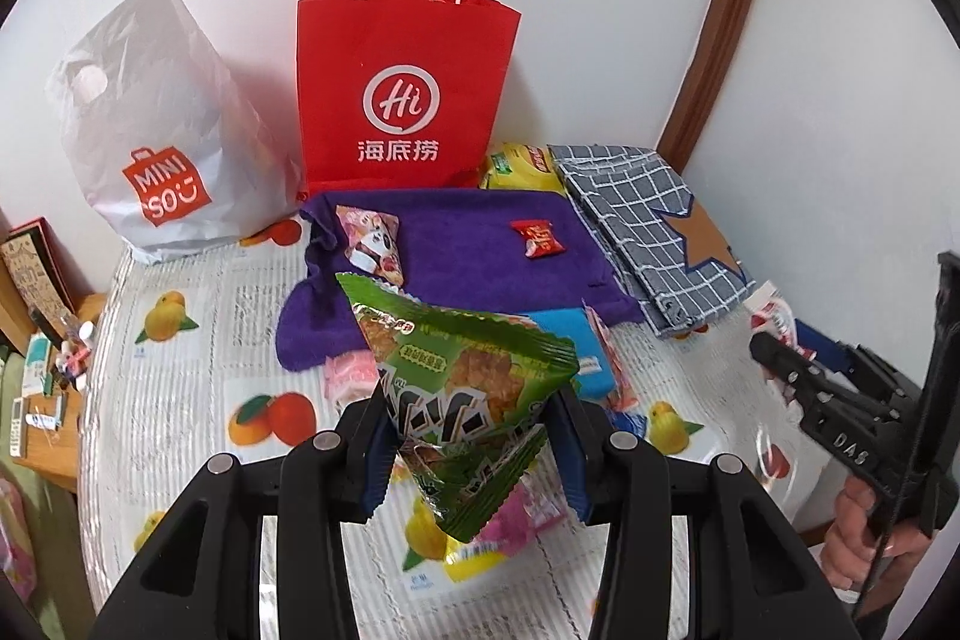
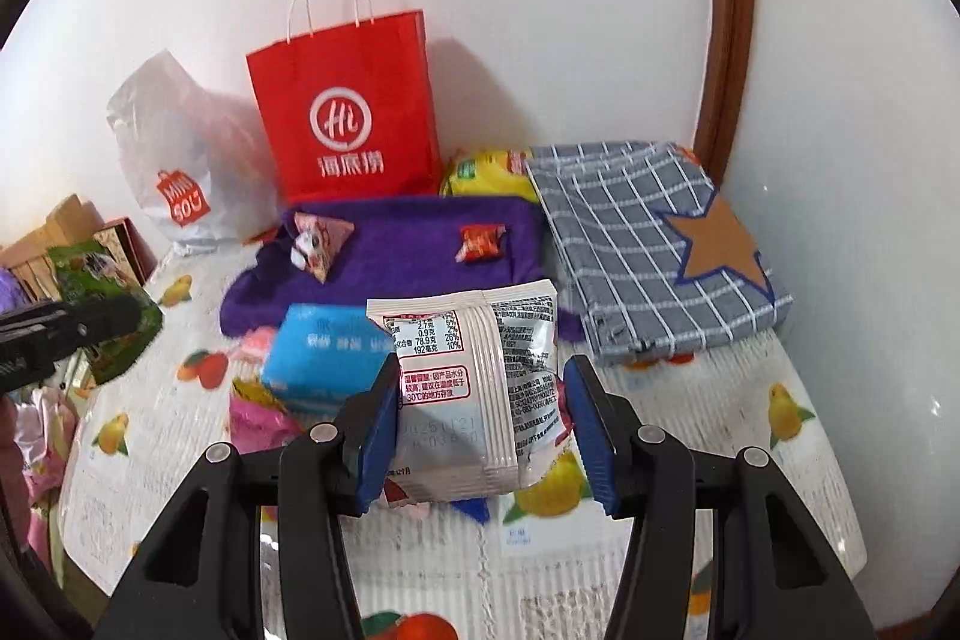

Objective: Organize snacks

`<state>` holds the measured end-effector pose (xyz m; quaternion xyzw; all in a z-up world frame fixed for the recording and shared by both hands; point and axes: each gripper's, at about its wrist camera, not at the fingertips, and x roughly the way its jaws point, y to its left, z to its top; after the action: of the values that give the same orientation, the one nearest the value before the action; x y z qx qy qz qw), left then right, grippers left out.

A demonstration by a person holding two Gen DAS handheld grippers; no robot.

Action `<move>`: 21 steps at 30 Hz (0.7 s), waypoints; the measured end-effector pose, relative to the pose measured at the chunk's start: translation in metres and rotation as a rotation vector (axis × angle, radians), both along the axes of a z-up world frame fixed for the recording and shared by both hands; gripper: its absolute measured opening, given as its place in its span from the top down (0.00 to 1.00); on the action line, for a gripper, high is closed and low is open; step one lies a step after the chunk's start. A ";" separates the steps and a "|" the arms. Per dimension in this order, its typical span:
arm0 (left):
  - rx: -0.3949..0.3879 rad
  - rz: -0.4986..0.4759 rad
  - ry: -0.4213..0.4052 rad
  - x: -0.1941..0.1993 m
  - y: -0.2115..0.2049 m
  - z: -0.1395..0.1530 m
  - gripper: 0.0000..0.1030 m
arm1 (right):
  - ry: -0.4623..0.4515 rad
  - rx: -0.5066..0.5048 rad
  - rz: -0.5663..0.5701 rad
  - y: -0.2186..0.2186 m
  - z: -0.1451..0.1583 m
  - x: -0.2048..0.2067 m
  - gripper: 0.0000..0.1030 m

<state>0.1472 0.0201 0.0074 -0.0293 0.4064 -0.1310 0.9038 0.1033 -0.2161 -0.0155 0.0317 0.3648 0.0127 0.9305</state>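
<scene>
While both claws carry packets clear of the fruit-print tabletop point(image 2: 750, 460) | left claw point(image 1: 471, 451) clamps green foil snack packet point(image 1: 468, 388) | right claw point(image 2: 483, 436) grips white-silver snack pouch point(image 2: 480, 376) | left: loose small snacks on purple towel point(image 1: 468, 244), more beside blue pack point(image 2: 324, 358); red paper bag point(image 1: 408, 94) likely destination.

A red paper bag point(image 1: 408, 94) with white handles stands against the white wall, a white plastic shopping bag point(image 1: 162, 130) slumped to its left. A folded grey checked cloth point(image 2: 648, 244) bearing a brown star lies beside the purple towel point(image 1: 480, 244) on the fruit-printed table cover point(image 1: 180, 388).
</scene>
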 end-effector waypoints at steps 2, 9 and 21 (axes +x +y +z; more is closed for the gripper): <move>0.004 0.002 -0.003 0.006 0.001 0.000 0.59 | -0.011 0.004 -0.001 0.001 0.004 0.009 0.49; 0.020 0.047 -0.008 0.025 0.014 0.000 0.59 | -0.019 0.014 0.029 0.009 0.010 0.051 0.49; 0.066 0.172 0.017 0.053 0.055 -0.010 0.59 | -0.006 0.039 0.083 0.028 -0.002 0.121 0.49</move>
<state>0.2003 0.0755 -0.0027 -0.0356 0.4141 -0.0392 0.9087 0.2239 -0.1885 -0.0178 0.0346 0.3625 0.0583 0.9295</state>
